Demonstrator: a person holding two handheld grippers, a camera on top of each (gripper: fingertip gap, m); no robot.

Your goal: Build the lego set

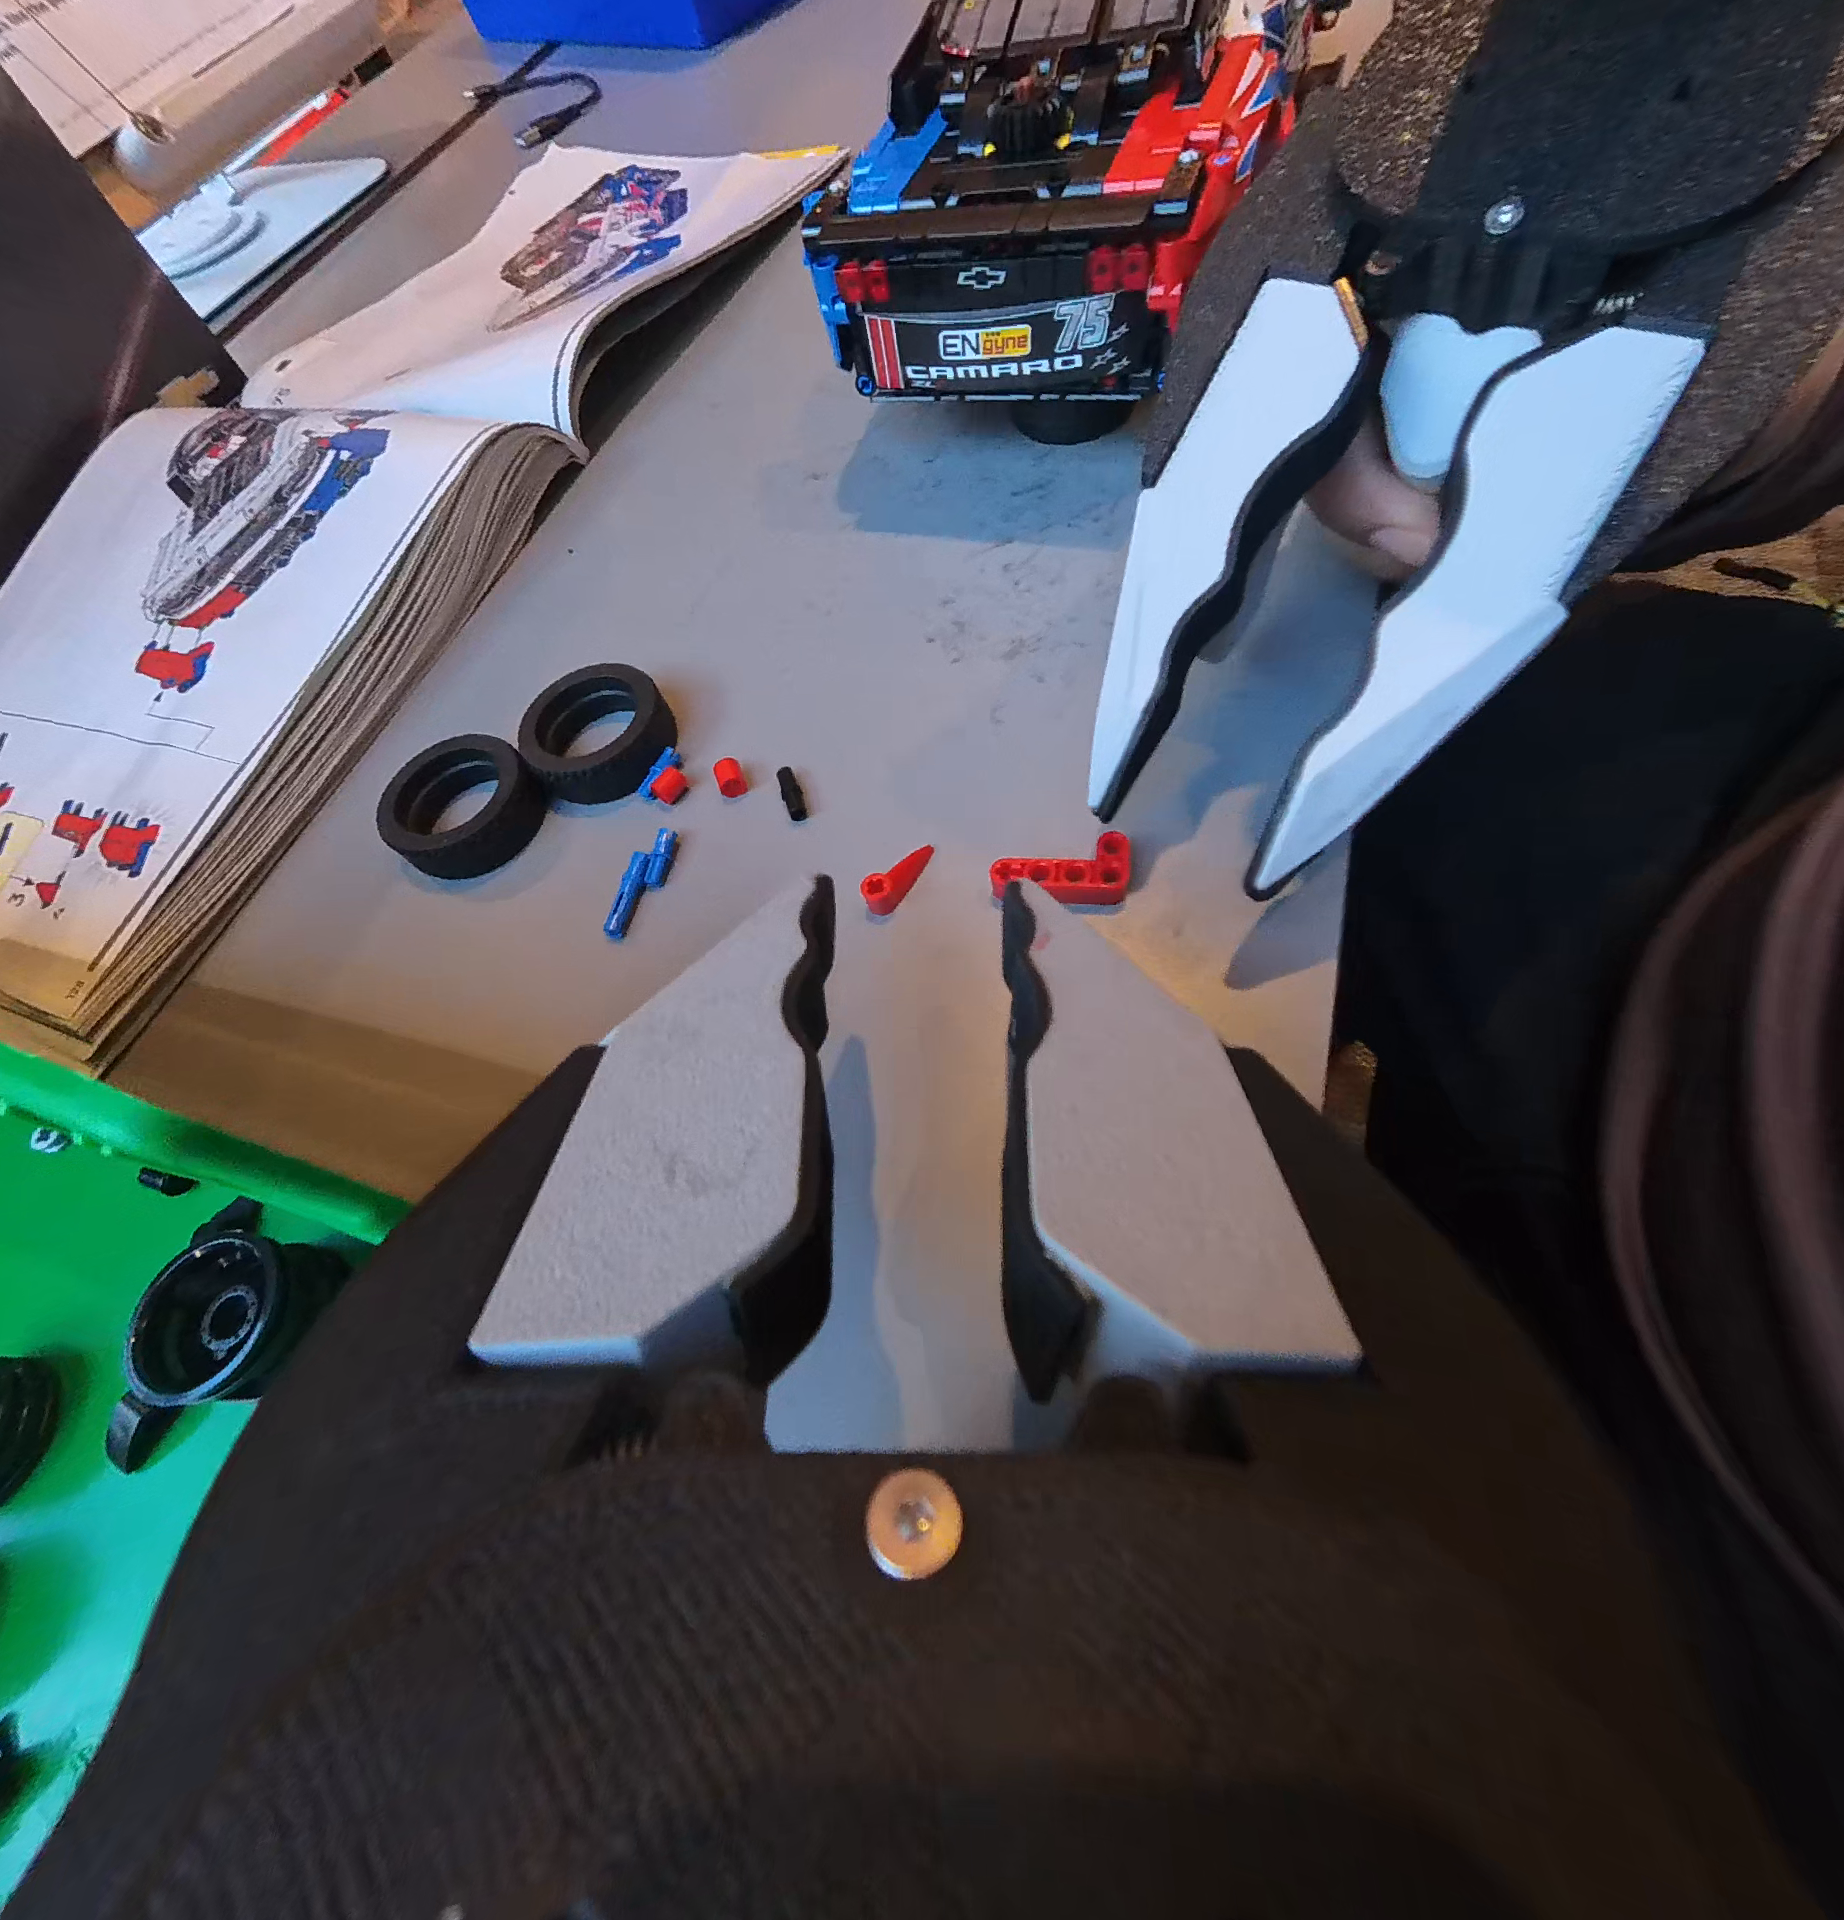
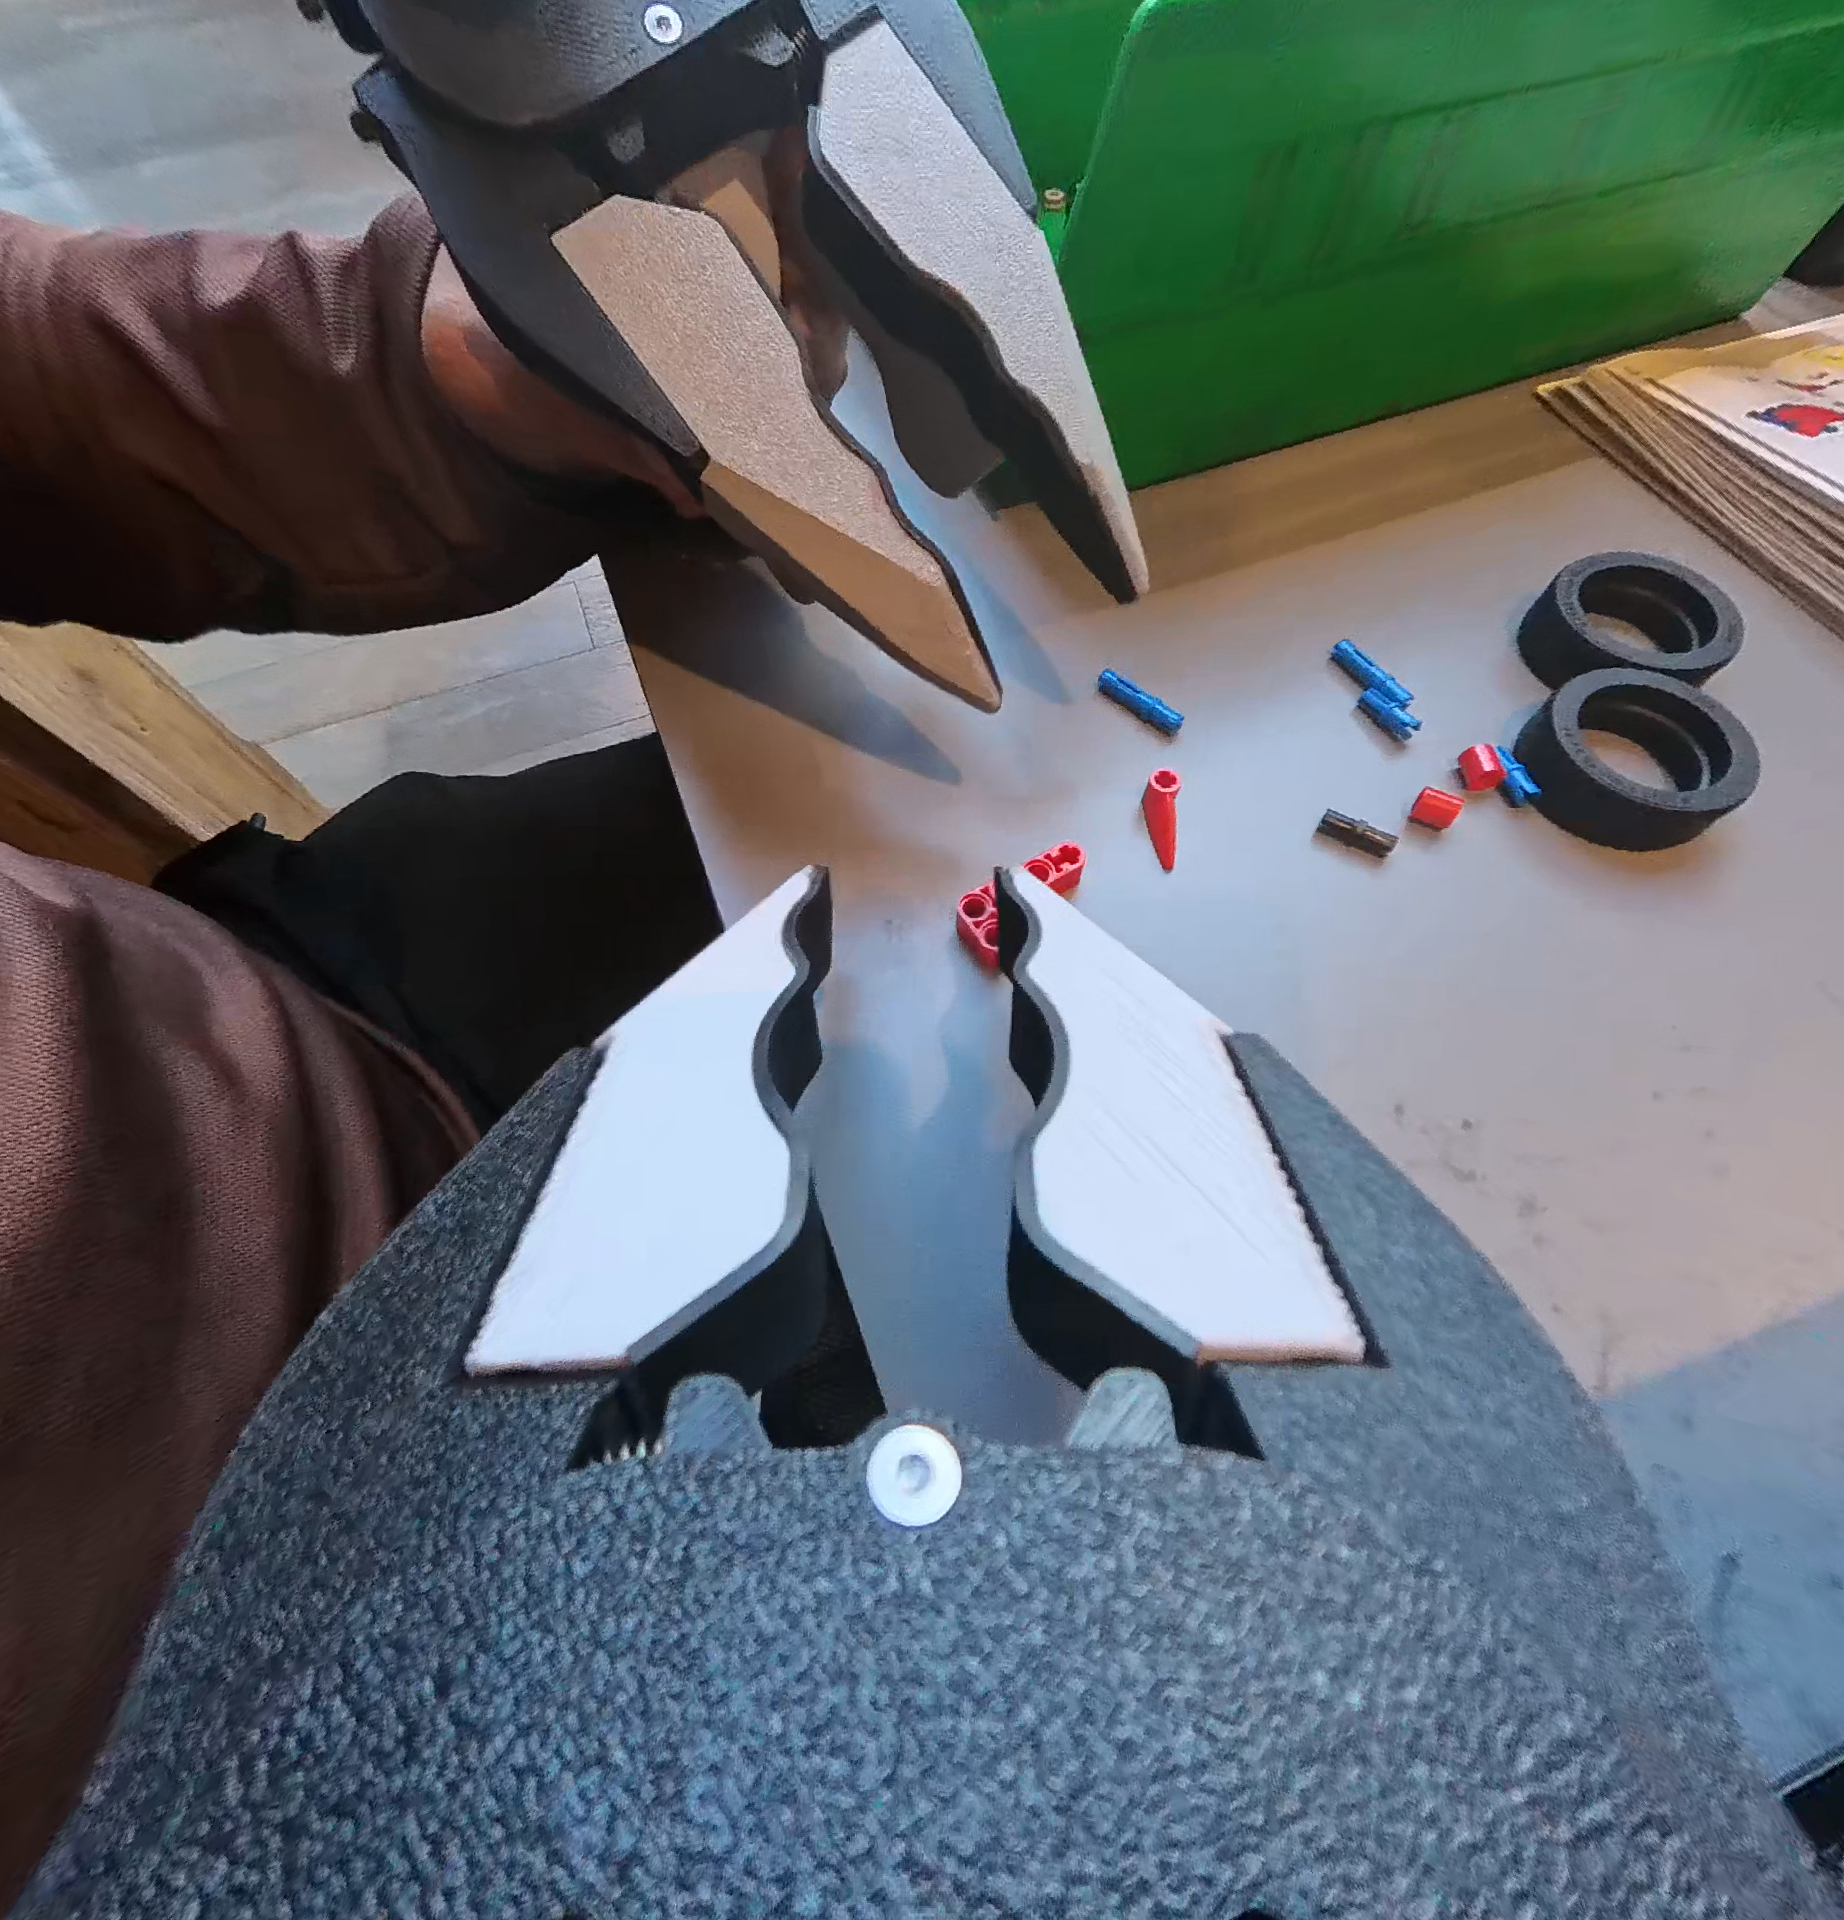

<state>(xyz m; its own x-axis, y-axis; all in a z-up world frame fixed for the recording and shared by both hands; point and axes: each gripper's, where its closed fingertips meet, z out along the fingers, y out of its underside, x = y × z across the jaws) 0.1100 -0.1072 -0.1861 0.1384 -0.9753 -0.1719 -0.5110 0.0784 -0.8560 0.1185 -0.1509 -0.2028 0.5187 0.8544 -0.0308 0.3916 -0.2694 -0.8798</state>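
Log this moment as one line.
left tongs open, empty | right tongs open over red L-piece | car untouched

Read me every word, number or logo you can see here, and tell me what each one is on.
I don't repeat writing from pictures; here is where it stands.
Lego car: a sticker across its black rear, with lettering and a number, and an emblem above.
Instruction booklet: small step numerals and a page number on the left page.
Sheet of paper, top left: printed lines, too blurred to read.
Right wrist view: nothing legible.

Grey table (image 1: pixel 689 540); black USB cable (image 1: pixel 523 109) at far end; white stand base (image 1: pixel 263 213) beside.
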